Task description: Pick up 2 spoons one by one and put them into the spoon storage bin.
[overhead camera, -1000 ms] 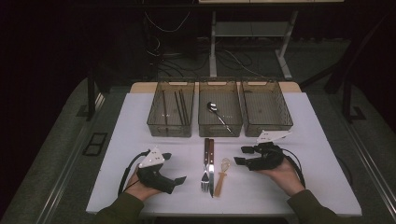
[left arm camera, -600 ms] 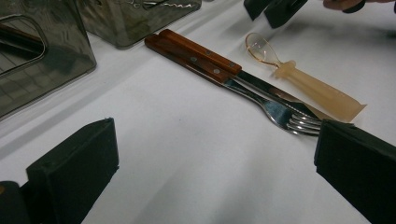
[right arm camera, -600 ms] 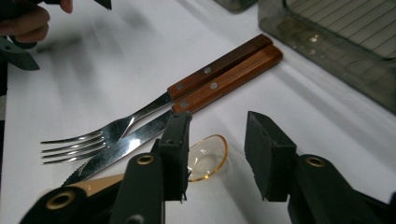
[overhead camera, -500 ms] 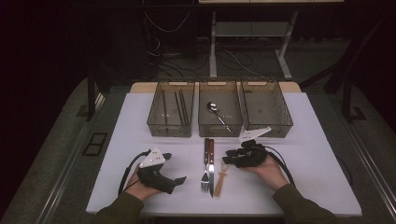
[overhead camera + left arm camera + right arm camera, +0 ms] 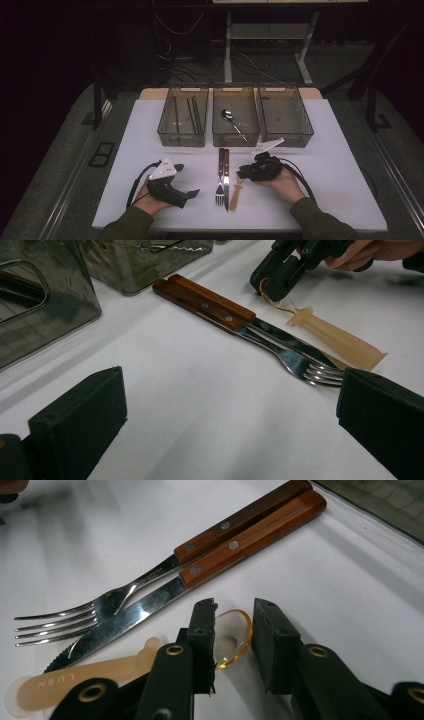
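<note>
Bare table (image 5: 325, 170) right of right tool (image 5: 243, 173); fork (image 5: 220, 175), knife (image 5: 226, 177) block its left; bins (image 5: 235, 117) behind.

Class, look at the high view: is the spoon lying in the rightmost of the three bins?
No, the spoon lies in the middle bin.

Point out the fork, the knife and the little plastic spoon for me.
fork (image 5: 320, 374), left gripper view, on its tines.
knife (image 5: 252, 532), right gripper view, on its wooden handle.
plastic spoon (image 5: 335, 339), left gripper view, on its pale handle.
</note>
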